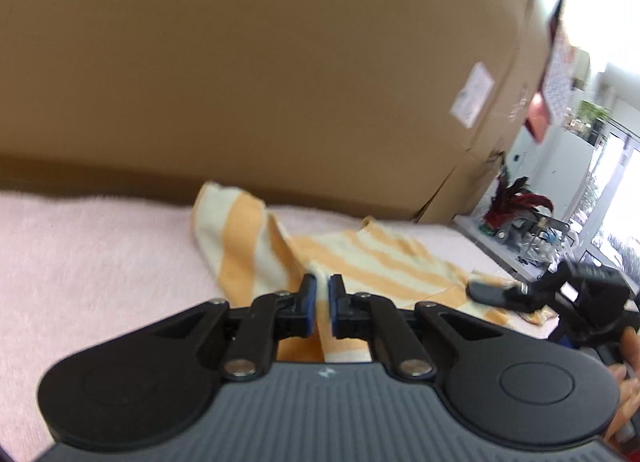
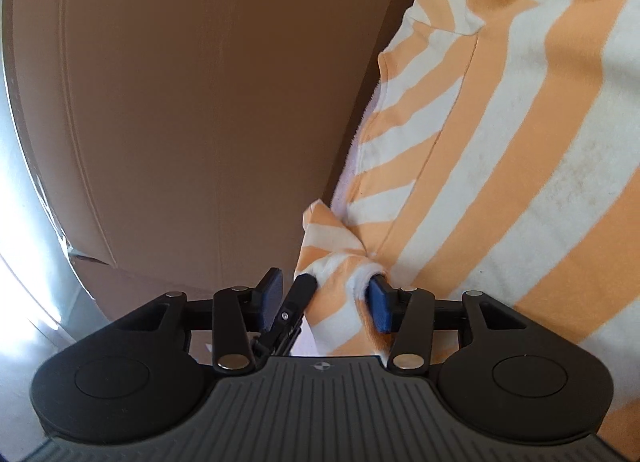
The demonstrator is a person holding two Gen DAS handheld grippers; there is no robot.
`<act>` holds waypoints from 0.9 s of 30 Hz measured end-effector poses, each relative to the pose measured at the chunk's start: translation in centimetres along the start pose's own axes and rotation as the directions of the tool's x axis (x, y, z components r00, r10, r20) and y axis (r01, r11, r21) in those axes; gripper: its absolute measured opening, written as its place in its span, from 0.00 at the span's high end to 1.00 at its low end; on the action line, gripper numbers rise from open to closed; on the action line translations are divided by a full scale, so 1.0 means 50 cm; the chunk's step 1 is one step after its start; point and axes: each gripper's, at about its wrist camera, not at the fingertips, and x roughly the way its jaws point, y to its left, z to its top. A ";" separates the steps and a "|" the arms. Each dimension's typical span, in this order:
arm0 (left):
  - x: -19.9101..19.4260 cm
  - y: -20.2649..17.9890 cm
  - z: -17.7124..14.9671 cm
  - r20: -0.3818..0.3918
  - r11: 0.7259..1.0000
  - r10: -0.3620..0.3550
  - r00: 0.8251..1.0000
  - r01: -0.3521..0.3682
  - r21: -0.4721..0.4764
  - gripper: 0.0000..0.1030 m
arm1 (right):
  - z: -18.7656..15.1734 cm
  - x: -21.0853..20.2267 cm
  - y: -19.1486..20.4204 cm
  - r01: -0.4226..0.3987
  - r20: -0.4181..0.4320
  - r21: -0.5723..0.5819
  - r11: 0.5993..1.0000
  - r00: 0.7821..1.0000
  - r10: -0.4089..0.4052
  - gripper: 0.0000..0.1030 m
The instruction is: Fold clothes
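Ribbed hand-held gripper (image 1: 322, 304) pinching soft striped shirt (image 1: 384, 258).

Both views show strong fisheye curvature and dark corner vignetting. The left wrist view is motion-blurred, with blown-out daylight from the window (image 1: 616, 190) at right. The right wrist view is sharper, with glare at left.

Soft knitted cloth, orange and cream stripes, slightly fuzzy: shirt (image 2: 500, 150). Pale pink fleecy, nappy cloth: cover (image 1: 92, 258). Matt brown cardboard, smooth, with a white paper label: box (image 1: 260, 74). Matt black plastic, shiny metal rivets, blue rubbery pads: left gripper (image 1: 322, 304).
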 end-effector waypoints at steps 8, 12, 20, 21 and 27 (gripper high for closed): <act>-0.004 -0.024 -0.004 0.021 0.997 -0.005 1.000 0.003 0.071 0.98 | 0.004 -0.018 0.144 0.233 0.175 -0.454 0.860 0.970 -0.171 0.57; -0.003 -0.028 -0.005 0.018 0.996 0.002 1.000 -0.003 0.085 0.98 | 0.023 0.110 0.184 0.170 0.052 -0.595 0.785 0.984 -0.173 0.57; 0.010 -0.016 -0.002 -0.021 0.999 0.002 1.000 -0.001 0.050 0.98 | 0.036 0.311 0.155 0.156 -0.065 -0.699 0.698 0.958 -0.279 0.57; 0.011 -0.015 -0.002 -0.024 0.999 0.003 1.000 -0.002 0.048 0.98 | 0.033 0.315 0.155 0.166 -0.059 -0.706 0.688 0.955 -0.291 0.72; 0.013 -0.018 -0.003 -0.032 0.999 -0.010 0.999 0.012 0.052 0.98 | 0.016 0.286 0.166 0.250 0.042 -0.719 0.648 0.947 -0.319 0.93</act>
